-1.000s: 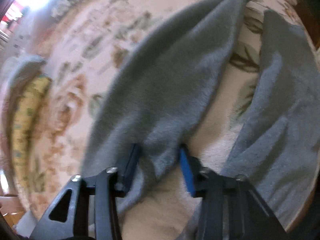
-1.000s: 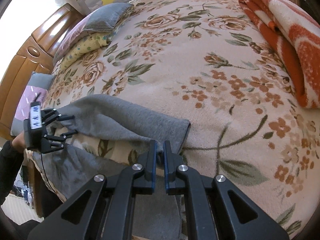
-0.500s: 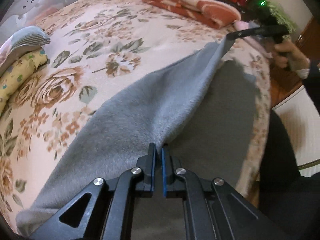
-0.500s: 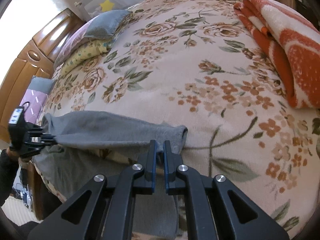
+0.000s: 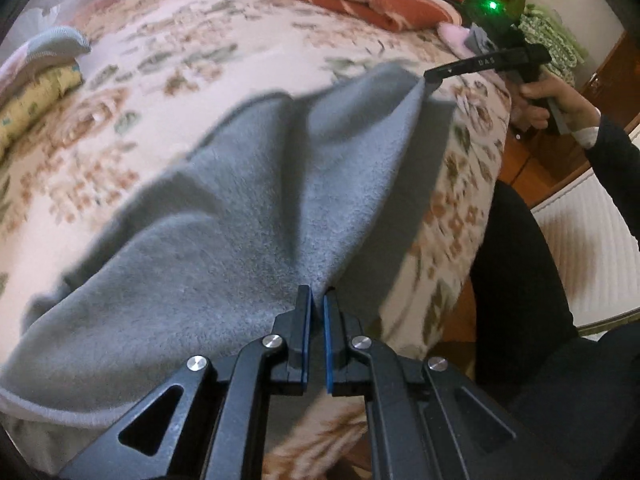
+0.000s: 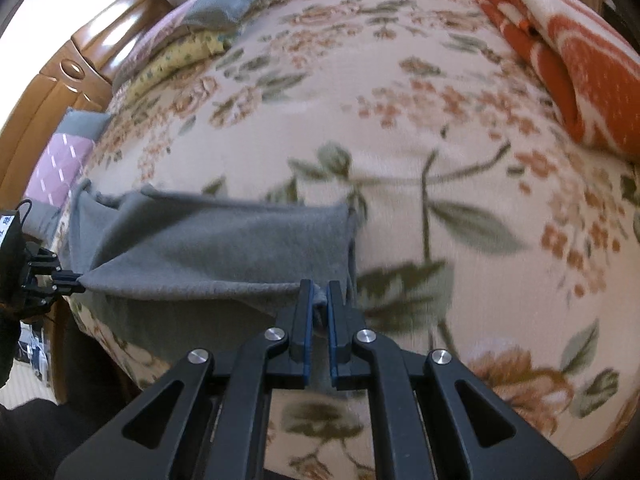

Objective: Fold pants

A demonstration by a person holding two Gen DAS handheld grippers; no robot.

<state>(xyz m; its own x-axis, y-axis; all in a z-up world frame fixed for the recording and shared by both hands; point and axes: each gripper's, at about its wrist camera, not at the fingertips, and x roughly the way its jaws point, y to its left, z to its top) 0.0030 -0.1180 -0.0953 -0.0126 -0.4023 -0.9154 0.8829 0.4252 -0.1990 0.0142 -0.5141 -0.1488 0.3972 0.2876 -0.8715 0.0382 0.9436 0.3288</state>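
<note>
Grey fleece pants (image 5: 248, 216) are lifted off a floral bedspread (image 5: 132, 92), stretched between my two grippers. My left gripper (image 5: 316, 294) is shut on one edge of the cloth, which bunches into its pads. In the same view the right gripper (image 5: 430, 80) pinches the far corner of the cloth, held by a hand at the upper right. In the right wrist view my right gripper (image 6: 319, 290) is shut on a bunched edge of the pants (image 6: 208, 248), and the left gripper (image 6: 78, 279) grips the opposite corner at the far left.
A folded orange and white blanket (image 6: 560, 48) lies at the bed's far right side. Pillows (image 6: 200, 28) are stacked by a wooden headboard (image 6: 76, 60). A person's dark-clothed leg (image 5: 528, 264) stands beside the bed edge. Clutter with a green light (image 5: 494, 6) sits beyond the blanket.
My left gripper went from open around the cloth to shut on it, then lifted and swung it up over the bed. The right gripper carried its corner further onto the bed.
</note>
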